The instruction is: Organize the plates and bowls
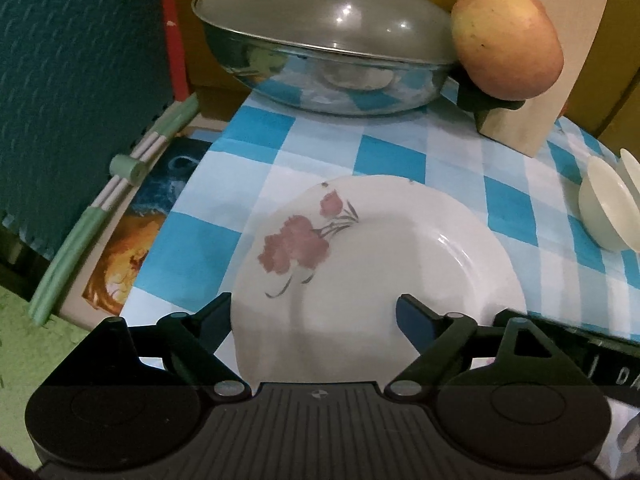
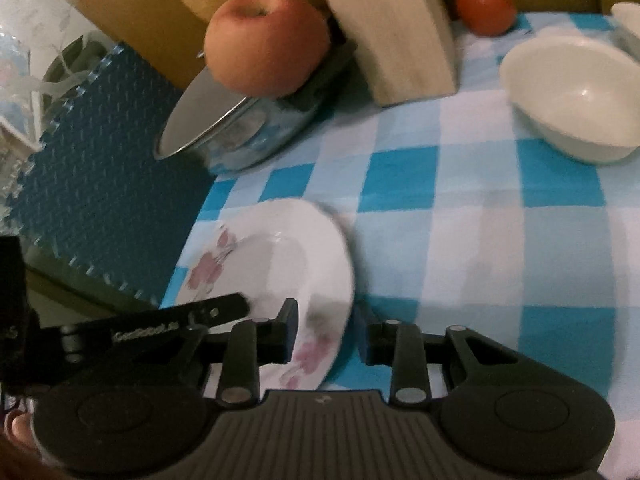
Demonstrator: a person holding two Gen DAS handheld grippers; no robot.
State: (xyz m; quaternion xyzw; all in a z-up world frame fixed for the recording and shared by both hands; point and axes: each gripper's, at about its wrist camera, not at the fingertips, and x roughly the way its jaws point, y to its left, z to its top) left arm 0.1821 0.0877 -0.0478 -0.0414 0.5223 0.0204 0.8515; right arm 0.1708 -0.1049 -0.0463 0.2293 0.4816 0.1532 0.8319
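A white plate (image 1: pixel 380 264) with pink flowers lies on the blue-and-white checked cloth (image 1: pixel 392 152). My left gripper (image 1: pixel 316 316) is open over its near part: one finger stands just off the plate's left rim, the other over its inside. In the right wrist view the plate (image 2: pixel 280 256) has its right rim between the fingers of my right gripper (image 2: pixel 328 336). Those jaws stand narrow around the rim, with a dark sliver between the rim and the right finger. A cream bowl (image 2: pixel 576 100) sits apart at the far right, and shows in the left wrist view as the bowl (image 1: pixel 604 208).
A lidded steel pan (image 1: pixel 320 52) stands behind the plate, with an apple (image 1: pixel 506 40) and a wooden block (image 1: pixel 560 72) beside it. A tomato (image 2: pixel 484 6) lies at the back. A teal foam mat (image 1: pixel 80 80) and a green-handled tool (image 1: pixel 120 184) border the left edge.
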